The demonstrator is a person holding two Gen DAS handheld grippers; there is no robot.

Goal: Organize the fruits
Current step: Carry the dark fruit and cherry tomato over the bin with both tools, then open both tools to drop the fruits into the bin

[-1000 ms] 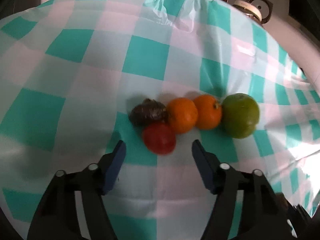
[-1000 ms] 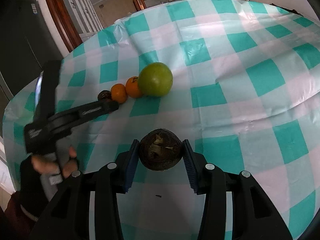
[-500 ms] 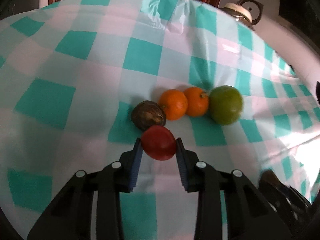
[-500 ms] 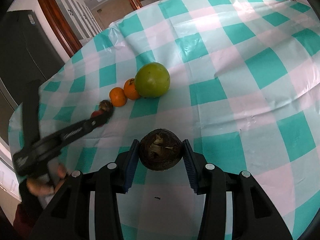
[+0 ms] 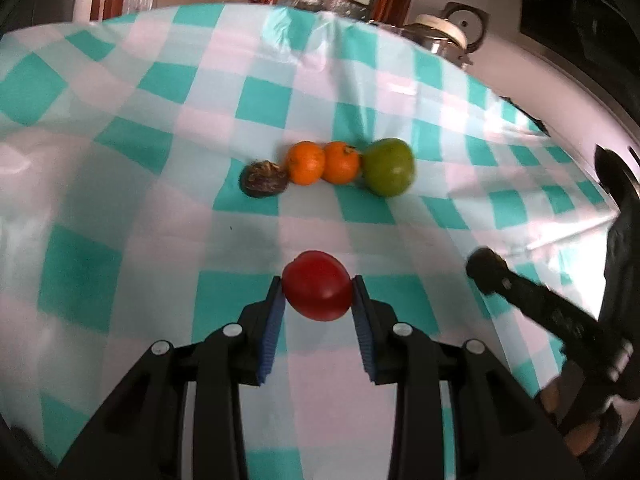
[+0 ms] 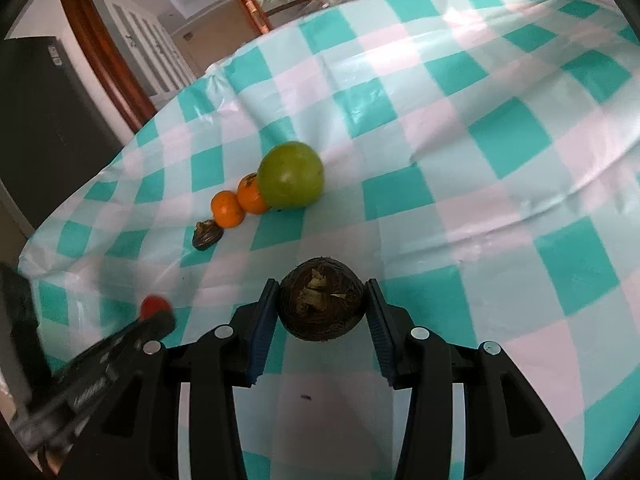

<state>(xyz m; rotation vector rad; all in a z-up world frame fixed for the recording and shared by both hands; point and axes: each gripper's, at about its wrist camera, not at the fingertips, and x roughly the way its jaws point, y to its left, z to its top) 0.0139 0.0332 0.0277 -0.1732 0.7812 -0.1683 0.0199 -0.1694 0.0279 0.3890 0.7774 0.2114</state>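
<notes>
My left gripper [image 5: 318, 300] is shut on a red tomato [image 5: 317, 297], held over the checked cloth well short of the fruit row. That row holds a dark brown fruit [image 5: 263, 179], two oranges [image 5: 306, 162] [image 5: 341, 161] and a green apple [image 5: 389, 166]. My right gripper [image 6: 322, 310] is shut on a second dark brown round fruit [image 6: 322, 306]. In the right wrist view the row runs from the dark fruit [image 6: 207, 234] past the oranges [image 6: 227, 209] to the apple [image 6: 291, 180], and the tomato [image 6: 153, 305] shows at the blurred left gripper's tip.
A teal, pink and white checked plastic cloth [image 5: 168, 152] covers the round table. A metal kettle [image 5: 444, 36] stands beyond the far edge. Wooden door frames [image 6: 92, 40] and a dark cabinet [image 6: 36, 120] lie behind. A person's hand [image 5: 580, 428] holds the right gripper at lower right.
The left gripper closed on the red tomato and drew it back from the fruit row, which now looks smaller and farther. The right gripper kept still with its dark fruit.
</notes>
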